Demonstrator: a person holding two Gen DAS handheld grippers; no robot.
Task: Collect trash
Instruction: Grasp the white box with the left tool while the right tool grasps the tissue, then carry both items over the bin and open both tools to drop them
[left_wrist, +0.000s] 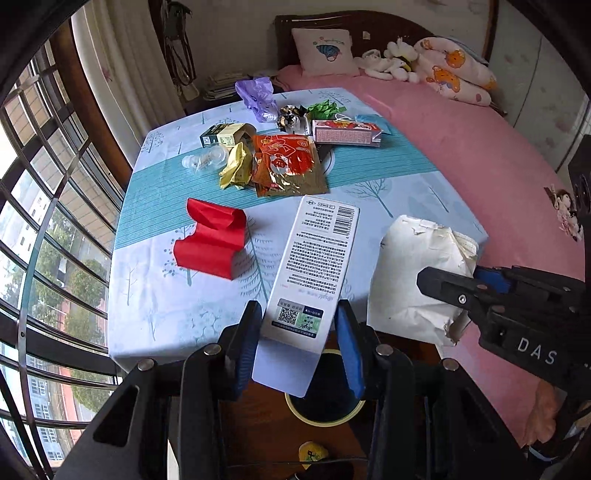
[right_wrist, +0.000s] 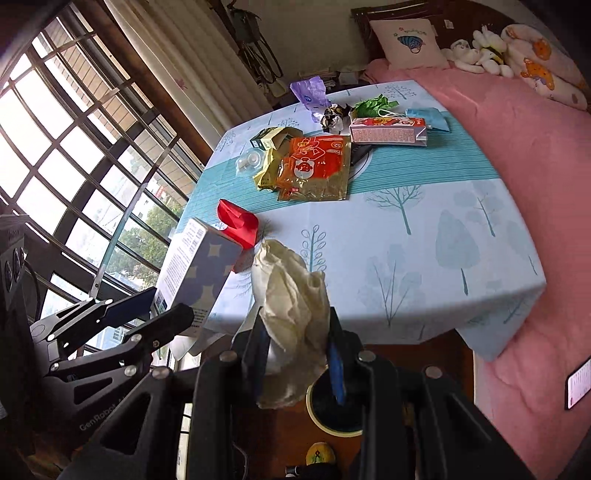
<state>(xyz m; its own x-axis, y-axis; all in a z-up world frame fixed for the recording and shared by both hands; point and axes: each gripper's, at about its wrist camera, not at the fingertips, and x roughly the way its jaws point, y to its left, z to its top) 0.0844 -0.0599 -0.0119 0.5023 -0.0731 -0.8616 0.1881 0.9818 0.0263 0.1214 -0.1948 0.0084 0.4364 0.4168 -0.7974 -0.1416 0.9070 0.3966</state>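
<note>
Left gripper (left_wrist: 299, 332): fingers clamped on the narrow ends of a white carton (left_wrist: 314, 266), long axis pointing away toward the desk (left_wrist: 424, 192). Right gripper (right_wrist: 297, 350): fingers pinching a crumpled white paper bag (right_wrist: 291, 295). Both loads are lifted clear of the desk. The bin (right_wrist: 334, 406) sits on the floor directly below both grippers, off the desk's near edge. Judgement: next is a lowering and release; the right load hangs nearer the opening. Remaining trash, including 1 red wrapper (left_wrist: 212, 240), lies on the desk.
</note>
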